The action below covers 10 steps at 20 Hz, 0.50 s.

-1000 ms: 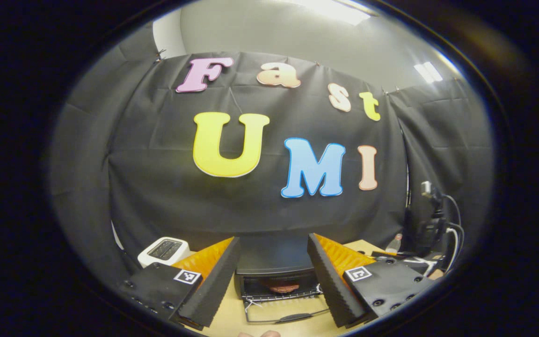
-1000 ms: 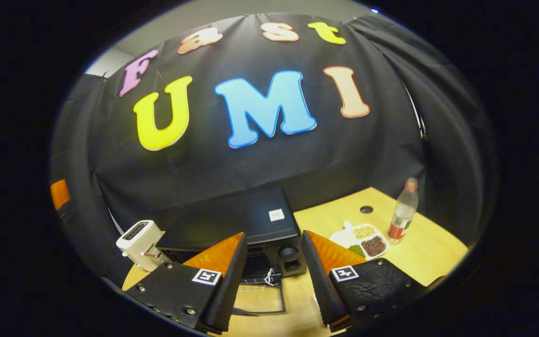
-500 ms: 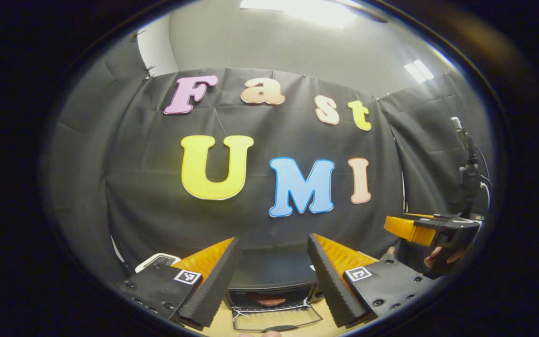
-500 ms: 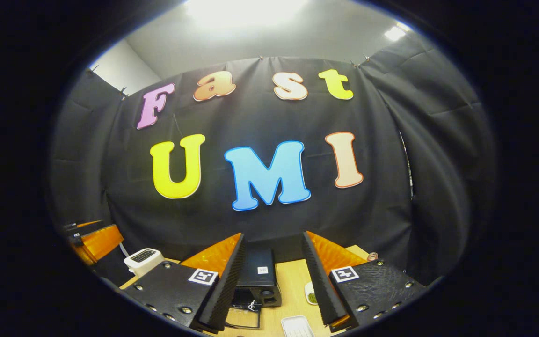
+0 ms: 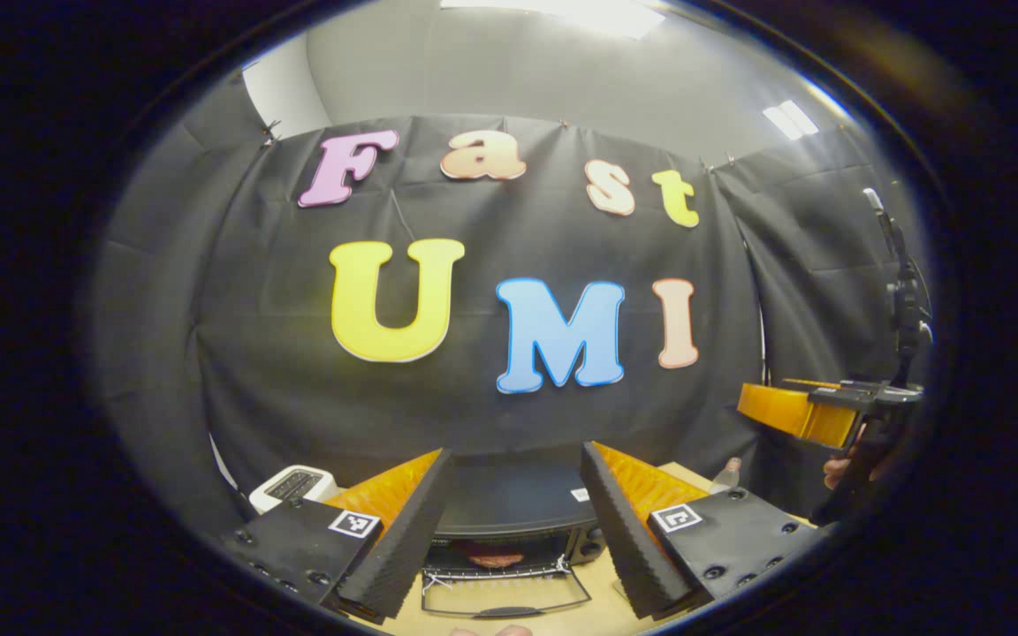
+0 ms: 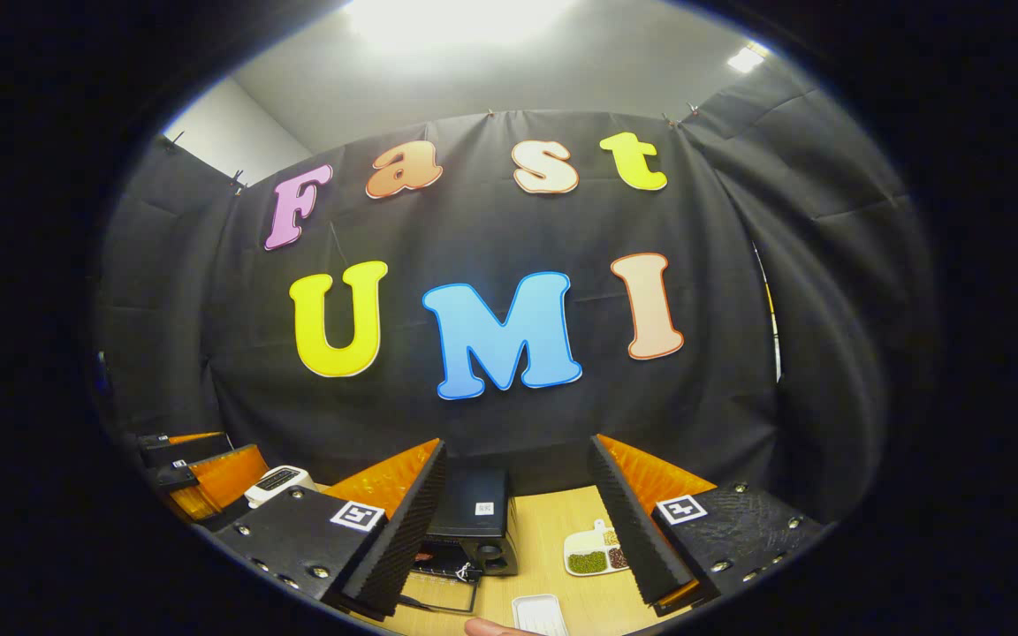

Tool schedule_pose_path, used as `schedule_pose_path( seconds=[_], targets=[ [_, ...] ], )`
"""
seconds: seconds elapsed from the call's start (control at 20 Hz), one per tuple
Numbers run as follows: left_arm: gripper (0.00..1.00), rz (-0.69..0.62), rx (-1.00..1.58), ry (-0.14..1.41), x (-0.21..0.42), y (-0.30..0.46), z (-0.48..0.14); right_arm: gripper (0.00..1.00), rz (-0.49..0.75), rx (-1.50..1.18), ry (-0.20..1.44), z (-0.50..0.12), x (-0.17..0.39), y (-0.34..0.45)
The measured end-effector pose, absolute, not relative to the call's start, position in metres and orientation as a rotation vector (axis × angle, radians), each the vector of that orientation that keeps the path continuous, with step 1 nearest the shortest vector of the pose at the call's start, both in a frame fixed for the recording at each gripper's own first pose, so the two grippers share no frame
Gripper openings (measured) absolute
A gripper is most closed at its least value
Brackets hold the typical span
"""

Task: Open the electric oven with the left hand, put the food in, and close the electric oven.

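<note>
The black electric oven (image 5: 509,499) stands low in the left gripper view, its glass door (image 5: 505,602) folded down flat onto the table. A reddish piece of food (image 5: 491,558) lies on the rack inside. My left gripper (image 5: 513,539) hovers open and empty, back from the oven and above it. In the right gripper view the oven (image 6: 474,508) sits left of centre, and my right gripper (image 6: 513,534) is open, holding nothing, high above the table. The right gripper (image 5: 792,411) also appears far right in the left gripper view, held by a hand (image 5: 836,468).
A white toaster (image 5: 292,484) stands left of the oven. On the wooden table (image 6: 553,521) to the oven's right are a white divided dish of beans (image 6: 596,556) and a small white tray (image 6: 537,611). A bottle (image 5: 725,477) stands at the back right.
Both grippers have drawn back and up from the oven, which now looks smaller and lower. The right gripper's fingers have spread a little wider. The door stays down with the food inside.
</note>
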<state>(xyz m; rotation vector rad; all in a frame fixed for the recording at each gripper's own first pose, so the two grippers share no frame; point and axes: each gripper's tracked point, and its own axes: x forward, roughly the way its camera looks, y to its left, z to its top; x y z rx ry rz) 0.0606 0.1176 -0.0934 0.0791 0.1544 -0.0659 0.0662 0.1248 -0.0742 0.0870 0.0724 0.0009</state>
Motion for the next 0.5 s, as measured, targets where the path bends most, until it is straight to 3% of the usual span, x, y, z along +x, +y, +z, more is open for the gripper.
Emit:
schedule_pose_path(
  seconds=[0.2,0.3,0.35,0.4,0.5],
  targets=[
    [0.96,-0.056,0.023,0.355,0.062,0.121,-0.161,1.0,-0.004,0.116,0.081,-0.077,0.066,0.111],
    [0.96,-0.054,-0.014,0.468,0.062,0.122,-0.2,0.96,-0.012,0.11,0.088,-0.08,0.068,0.102],
    [0.96,-0.049,-0.026,0.516,0.059,0.124,-0.217,1.0,-0.011,0.114,0.095,-0.082,0.069,0.098],
    [1.0,-0.04,-0.03,0.558,0.058,0.127,-0.233,0.96,-0.014,0.129,0.099,-0.083,0.068,0.093],
    [0.96,-0.035,-0.02,0.647,0.055,0.127,-0.265,0.96,-0.041,0.154,0.101,-0.085,0.071,0.078]
  ],
)
